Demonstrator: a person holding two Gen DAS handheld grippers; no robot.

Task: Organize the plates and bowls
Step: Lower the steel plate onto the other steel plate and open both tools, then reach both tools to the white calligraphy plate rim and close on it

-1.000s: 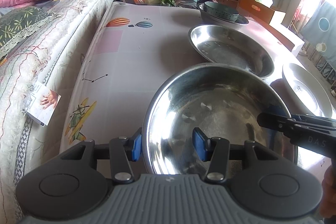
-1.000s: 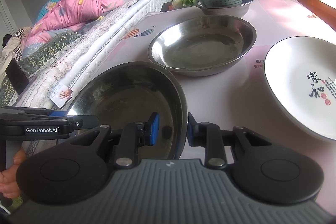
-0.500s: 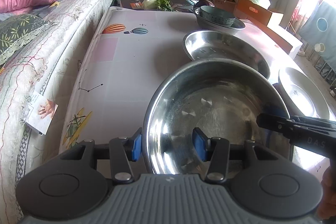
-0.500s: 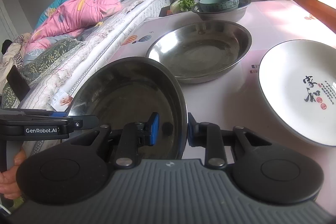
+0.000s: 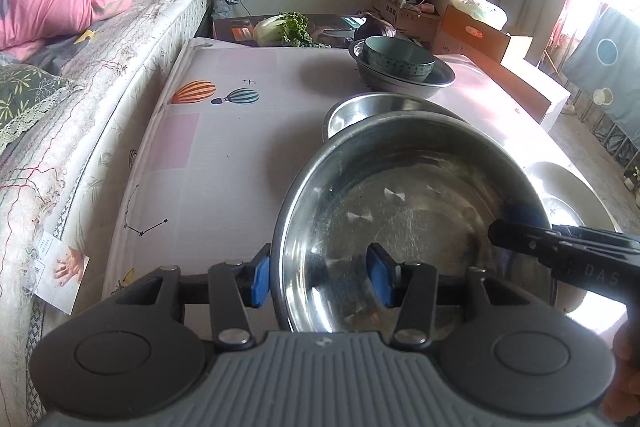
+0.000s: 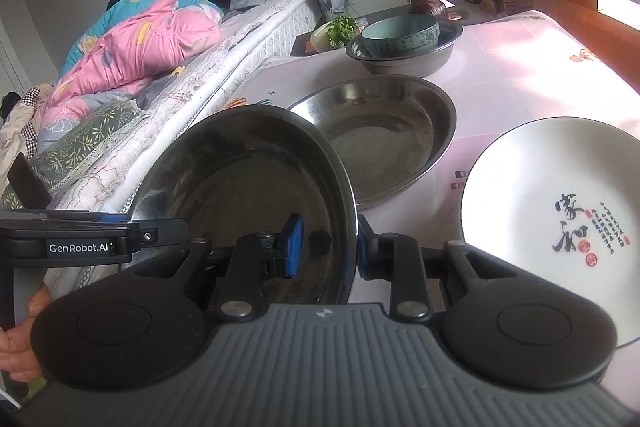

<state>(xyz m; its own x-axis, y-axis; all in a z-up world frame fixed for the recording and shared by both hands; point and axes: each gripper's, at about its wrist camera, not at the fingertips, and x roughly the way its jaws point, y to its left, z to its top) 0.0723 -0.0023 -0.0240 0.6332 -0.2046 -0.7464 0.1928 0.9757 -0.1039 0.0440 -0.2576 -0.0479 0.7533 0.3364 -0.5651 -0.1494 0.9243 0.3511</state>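
Steel fills the left wrist view: the steel basin (image 5: 404,227) is raised off the pink bench (image 5: 240,147), its near rim clamped between the pads of the left tool (image 5: 320,273), while the right tool (image 5: 516,235) bites its rim at the right; a second steel dish (image 5: 352,109) peeks out just behind it. In the right wrist view the right tool (image 6: 326,241) is closed tight on that basin's (image 6: 248,179) rim – the white plate (image 6: 560,211) lies right of the basin, a teal bowl (image 6: 400,31) nested in a grey bowl (image 6: 408,61) well beyond.
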